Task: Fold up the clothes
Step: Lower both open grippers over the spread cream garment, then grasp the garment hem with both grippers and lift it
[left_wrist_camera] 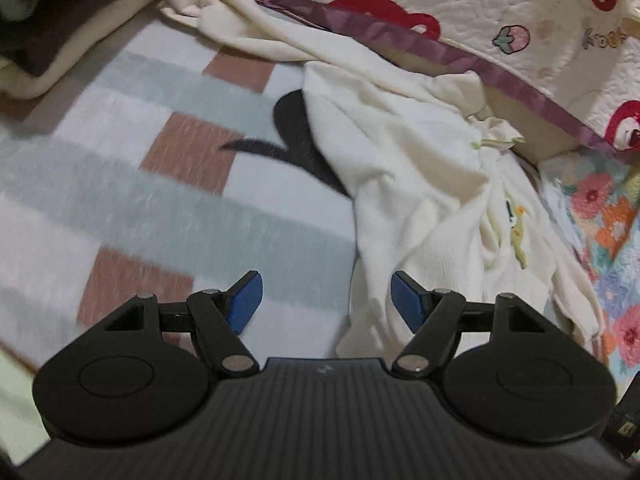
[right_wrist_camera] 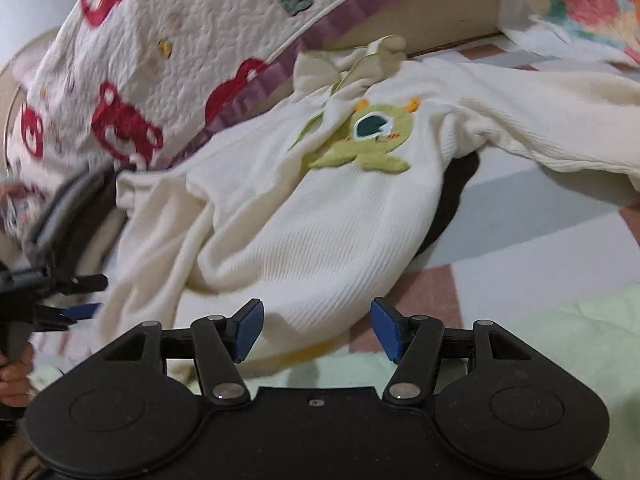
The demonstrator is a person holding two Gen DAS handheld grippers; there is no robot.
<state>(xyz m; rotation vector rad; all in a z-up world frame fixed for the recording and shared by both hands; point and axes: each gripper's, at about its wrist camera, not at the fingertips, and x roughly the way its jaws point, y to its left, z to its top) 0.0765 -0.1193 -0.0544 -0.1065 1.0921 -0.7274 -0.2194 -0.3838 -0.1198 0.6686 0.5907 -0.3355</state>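
A cream ribbed sweater (right_wrist_camera: 304, 236) with a green one-eyed monster patch (right_wrist_camera: 370, 136) lies crumpled on a checked blanket (left_wrist_camera: 152, 184). In the left wrist view the same sweater (left_wrist_camera: 416, 184) spreads to the right, one sleeve running toward the far left. My left gripper (left_wrist_camera: 326, 300) is open just above the sweater's near edge, nothing between its blue pads. My right gripper (right_wrist_camera: 317, 326) is open over the sweater's lower hem, its pads empty. The left gripper (right_wrist_camera: 76, 296) also shows at the right wrist view's left edge, held by a hand (right_wrist_camera: 14, 376).
A quilted cover with red bear prints (right_wrist_camera: 132, 80) and a purple border lies behind the sweater. A floral quilt (left_wrist_camera: 612, 216) sits at the right. Folded clothes (left_wrist_camera: 52, 20) are stacked at the far left. Pale green cloth (right_wrist_camera: 540, 328) lies near my right gripper.
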